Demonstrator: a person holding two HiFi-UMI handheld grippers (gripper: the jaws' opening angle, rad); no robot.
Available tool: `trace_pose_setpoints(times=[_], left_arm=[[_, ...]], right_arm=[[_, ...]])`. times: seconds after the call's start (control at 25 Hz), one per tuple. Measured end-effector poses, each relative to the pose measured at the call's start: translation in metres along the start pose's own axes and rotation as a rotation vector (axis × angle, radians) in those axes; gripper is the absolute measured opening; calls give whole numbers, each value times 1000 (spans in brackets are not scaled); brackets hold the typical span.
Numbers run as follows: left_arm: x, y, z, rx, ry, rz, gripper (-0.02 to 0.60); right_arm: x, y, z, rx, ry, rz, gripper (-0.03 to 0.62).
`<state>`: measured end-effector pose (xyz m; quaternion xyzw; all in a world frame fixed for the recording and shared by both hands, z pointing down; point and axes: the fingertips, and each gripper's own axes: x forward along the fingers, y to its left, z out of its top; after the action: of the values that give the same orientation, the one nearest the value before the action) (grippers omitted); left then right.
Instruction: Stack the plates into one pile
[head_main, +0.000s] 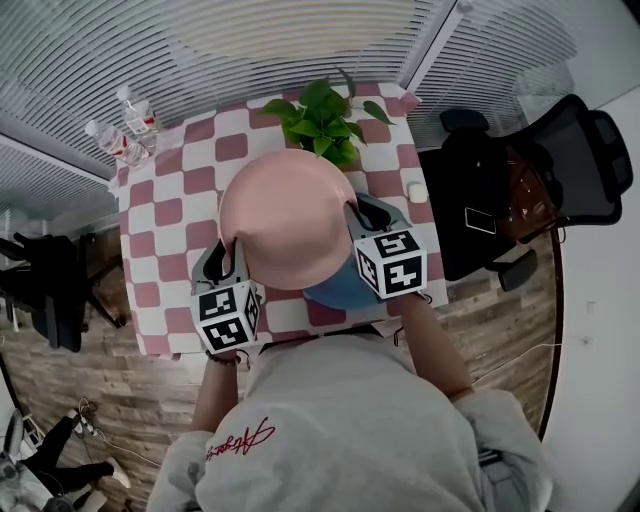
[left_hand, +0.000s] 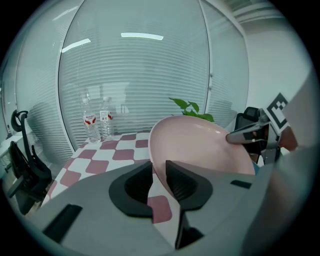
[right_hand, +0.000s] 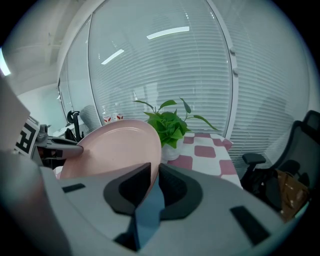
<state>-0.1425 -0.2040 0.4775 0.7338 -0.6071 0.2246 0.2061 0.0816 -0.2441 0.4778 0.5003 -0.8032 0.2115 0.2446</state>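
Observation:
Both grippers hold a large pink plate (head_main: 290, 220) in the air above the pink-and-white checkered table (head_main: 165, 215). My left gripper (head_main: 230, 255) is shut on the plate's left rim, and my right gripper (head_main: 358, 212) is shut on its right rim. In the left gripper view the pink plate (left_hand: 200, 147) tilts up from the jaws (left_hand: 159, 172), with the other gripper at its far edge. The right gripper view shows the rim of the pink plate (right_hand: 115, 145) pinched in my right gripper (right_hand: 155, 175). A blue plate (head_main: 340, 287) lies on the table below, mostly hidden by the pink one.
A potted green plant (head_main: 322, 120) stands at the table's far edge. Two water bottles (head_main: 125, 128) are at the far left corner. A small white object (head_main: 417, 192) lies near the right edge. Black office chairs (head_main: 540, 170) stand to the right, and another black chair (head_main: 45, 290) to the left.

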Motion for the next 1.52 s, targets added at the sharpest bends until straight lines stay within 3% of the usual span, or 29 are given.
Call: trace_pose_setpoints(times=[0.76,1.52], left_arm=[[-10,-83,-34,-23,27,16,91],[-10,-111,-64,-30,84,39,91]], right_arm=[[-47,-54,-49,-28,40,38,58],[-56,-69,-80,-68,85,74,60]])
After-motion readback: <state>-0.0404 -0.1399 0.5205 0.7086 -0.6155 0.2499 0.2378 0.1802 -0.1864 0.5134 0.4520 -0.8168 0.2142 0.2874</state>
